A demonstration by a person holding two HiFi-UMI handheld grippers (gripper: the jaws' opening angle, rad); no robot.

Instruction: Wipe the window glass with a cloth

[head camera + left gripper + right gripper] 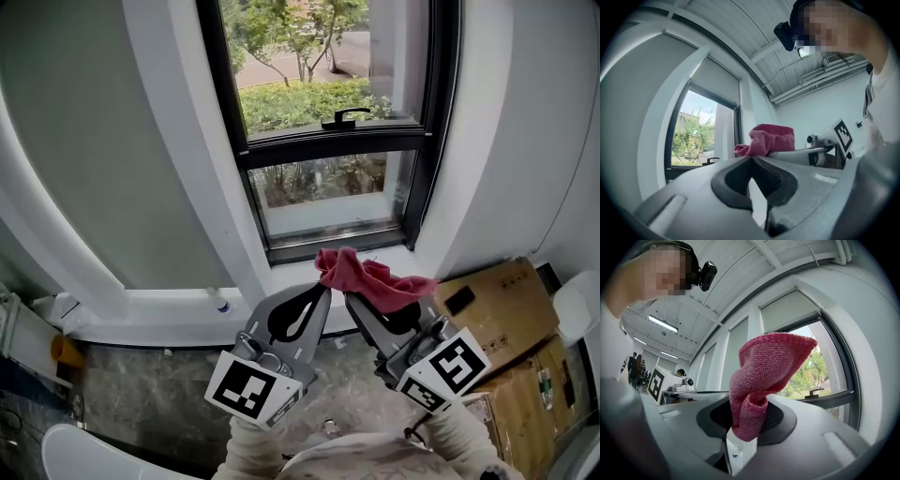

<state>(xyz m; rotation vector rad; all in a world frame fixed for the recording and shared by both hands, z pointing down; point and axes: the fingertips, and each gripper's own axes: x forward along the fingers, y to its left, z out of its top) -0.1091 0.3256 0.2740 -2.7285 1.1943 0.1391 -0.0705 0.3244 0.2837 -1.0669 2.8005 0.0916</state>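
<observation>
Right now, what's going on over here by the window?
Someone is getting ready to wipe the window. The right claw is shut on a pink cloth and holds it up over the sill, short of the window glass. The left claw sits beside it, closed with nothing in it. The cloth isn't touching the glass, so no wiping is happening at this moment.

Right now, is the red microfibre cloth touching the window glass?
Apart. In the head view the red cloth ends at the dark bottom frame, short of the glass.
</observation>
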